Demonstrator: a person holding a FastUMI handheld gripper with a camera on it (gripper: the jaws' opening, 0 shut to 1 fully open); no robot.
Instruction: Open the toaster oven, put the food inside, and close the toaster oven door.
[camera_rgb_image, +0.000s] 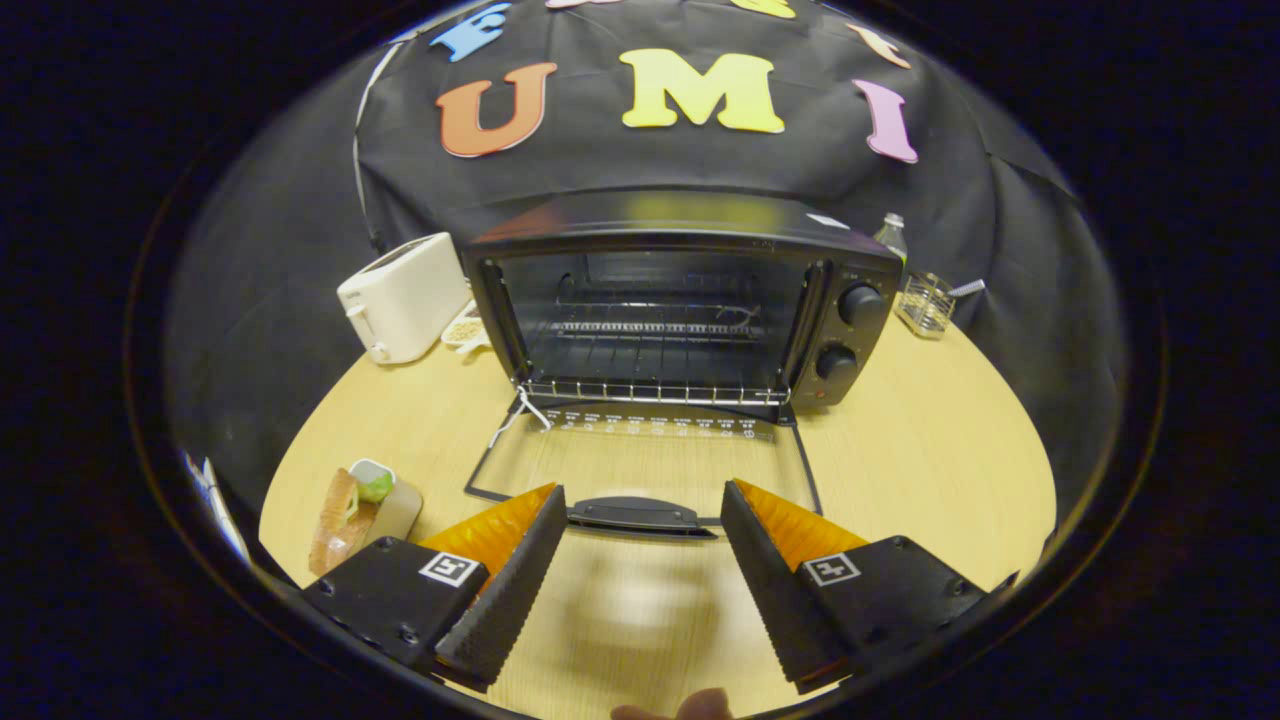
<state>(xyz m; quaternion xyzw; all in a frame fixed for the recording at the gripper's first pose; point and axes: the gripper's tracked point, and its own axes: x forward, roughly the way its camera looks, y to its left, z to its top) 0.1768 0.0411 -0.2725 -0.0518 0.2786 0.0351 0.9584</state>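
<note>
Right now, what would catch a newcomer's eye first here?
The black toaster oven standing open on the round wooden table, its glass door folded flat toward the open gripper, the door's handle between the fingertips. Beside the left finger lies the sandwich on a small board; a white toaster stands beside the oven.

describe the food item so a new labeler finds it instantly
Start at the black toaster oven in the middle of the round wooden table, its glass door folded down flat. The food lies on the table beside that door, just past the open tongs finger on the white toaster's side. It is a sandwich-like bread piece with something green, on a small board.
</note>
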